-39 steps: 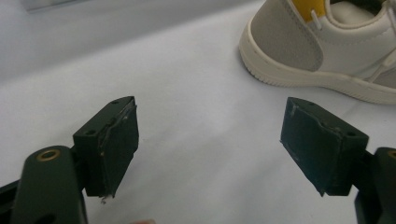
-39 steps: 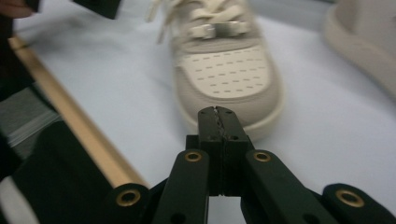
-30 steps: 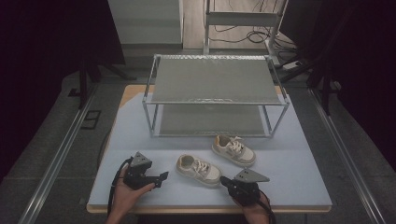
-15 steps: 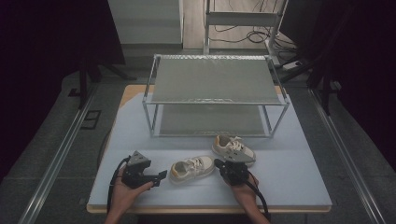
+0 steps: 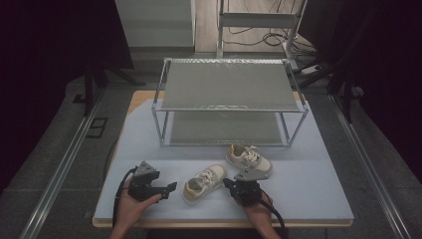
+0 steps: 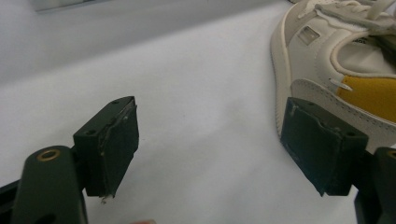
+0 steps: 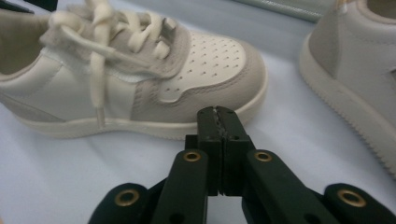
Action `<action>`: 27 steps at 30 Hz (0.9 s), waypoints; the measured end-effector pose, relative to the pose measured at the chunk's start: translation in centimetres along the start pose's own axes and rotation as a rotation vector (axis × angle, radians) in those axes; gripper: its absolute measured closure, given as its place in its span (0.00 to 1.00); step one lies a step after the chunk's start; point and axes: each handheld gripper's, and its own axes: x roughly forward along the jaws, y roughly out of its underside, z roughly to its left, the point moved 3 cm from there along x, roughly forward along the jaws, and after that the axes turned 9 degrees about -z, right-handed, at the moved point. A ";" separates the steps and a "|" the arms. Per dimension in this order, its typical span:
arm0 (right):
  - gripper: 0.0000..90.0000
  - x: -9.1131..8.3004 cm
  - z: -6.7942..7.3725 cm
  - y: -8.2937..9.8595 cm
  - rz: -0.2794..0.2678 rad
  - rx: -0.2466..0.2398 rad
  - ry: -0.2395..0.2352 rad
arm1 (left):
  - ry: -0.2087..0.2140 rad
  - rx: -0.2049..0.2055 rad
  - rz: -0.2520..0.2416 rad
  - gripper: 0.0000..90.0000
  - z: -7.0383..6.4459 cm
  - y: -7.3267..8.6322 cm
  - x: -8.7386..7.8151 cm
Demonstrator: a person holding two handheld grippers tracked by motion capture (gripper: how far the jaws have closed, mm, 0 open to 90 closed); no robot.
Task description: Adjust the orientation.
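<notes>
Fingers on your right gripper (image 7: pixel 219 114) are pressing flat together with nothing between them, their tips sitting just beside the toe edge of the near shoe (image 7: pixel 140 79). Your left gripper (image 6: pixel 212 149) is holding its two pads wide apart over bare white table (image 6: pixel 201 84), and the right-hand pad (image 6: pixel 322 144) is sitting close against the heel of that same shoe, where a yellow patch is showing; whether pad and heel are touching cannot be told.

From the high view, you are holding the left gripper (image 5: pixel 169 188) at the near left of the table (image 5: pixel 318 199) and the right gripper (image 5: pixel 230 183) near the middle of the front edge. The near shoe (image 5: pixel 204 183) is lying between the two grippers, angled with its toe toward the far right. A second shoe (image 5: pixel 249 159) is lying just beyond the right gripper, nearer to the metal rack (image 5: pixel 229 99), which is standing at the far half of the table with two flat shelves.
</notes>
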 end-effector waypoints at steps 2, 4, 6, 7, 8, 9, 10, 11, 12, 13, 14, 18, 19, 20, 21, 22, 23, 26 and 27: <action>0.99 0.2 -0.1 -0.2 0.007 0.007 -0.004 | 0.001 0.002 -0.002 0.21 0.0 0.0 0.0; 0.99 0.2 -0.2 -0.2 0.007 0.013 -0.008 | 0.004 0.001 -0.003 0.22 -0.1 -0.1 -0.1; 0.99 0.4 -0.2 -0.3 0.008 0.013 -0.005 | 0.004 0.001 -0.005 0.22 0.0 -0.1 -0.2; 0.99 0.4 -0.1 -0.3 0.007 0.013 -0.008 | 0.002 0.000 -0.005 0.22 0.1 0.0 -0.2; 0.99 0.2 0.4 -0.3 0.014 0.024 -0.052 | 0.000 -0.004 -0.005 0.21 0.2 0.0 -0.2; 0.99 0.1 0.7 -0.3 0.018 0.011 -0.060 | 0.000 -0.006 -0.004 0.22 0.3 0.0 -0.2; 0.99 0.1 1.1 -0.2 0.022 -0.003 -0.061 | 0.000 -0.006 -0.004 0.22 0.3 0.0 -0.2; 0.99 0.1 1.1 -0.2 0.022 -0.003 -0.061 | 0.000 -0.007 -0.003 0.22 0.3 0.1 -0.2; 0.99 0.2 1.4 -0.1 0.028 -0.006 -0.071 | -0.002 -0.007 -0.002 0.21 0.3 0.1 -0.2; 0.99 0.6 1.8 0.0 0.026 -0.016 -0.065 | 0.001 -0.003 -0.003 0.22 0.2 0.0 -0.2; 0.99 0.6 1.8 0.0 0.026 -0.016 -0.065 | 0.001 -0.003 -0.003 0.22 0.2 0.0 -0.2; 0.99 0.6 2.2 -0.1 0.040 -0.002 -0.119 | 0.005 -0.003 -0.007 0.21 0.1 0.0 -0.3; 0.99 0.7 2.5 0.0 0.048 -0.008 -0.131 | 0.004 -0.004 -0.008 0.21 0.2 0.0 -0.3; 0.99 0.9 2.8 0.1 0.057 -0.011 -0.144 | 0.002 -0.005 -0.005 0.21 0.2 0.0 -0.2; 0.99 1.0 2.9 0.2 0.049 -0.020 -0.139 | 0.002 -0.005 -0.004 0.21 0.2 0.0 -0.2; 0.99 1.1 3.0 0.1 0.049 -0.018 -0.137 | 0.001 -0.005 -0.003 0.21 0.2 0.1 -0.2; 0.99 1.3 2.9 0.0 0.049 -0.010 -0.138 | 0.001 -0.008 -0.001 0.21 0.2 0.1 -0.2; 0.99 1.9 3.0 -0.2 0.046 -0.012 -0.138 | 0.002 -0.008 -0.003 0.22 0.3 0.0 -0.2; 0.99 2.2 3.2 -0.3 0.046 -0.019 -0.140 | 0.001 -0.009 -0.004 0.21 0.3 0.0 -0.2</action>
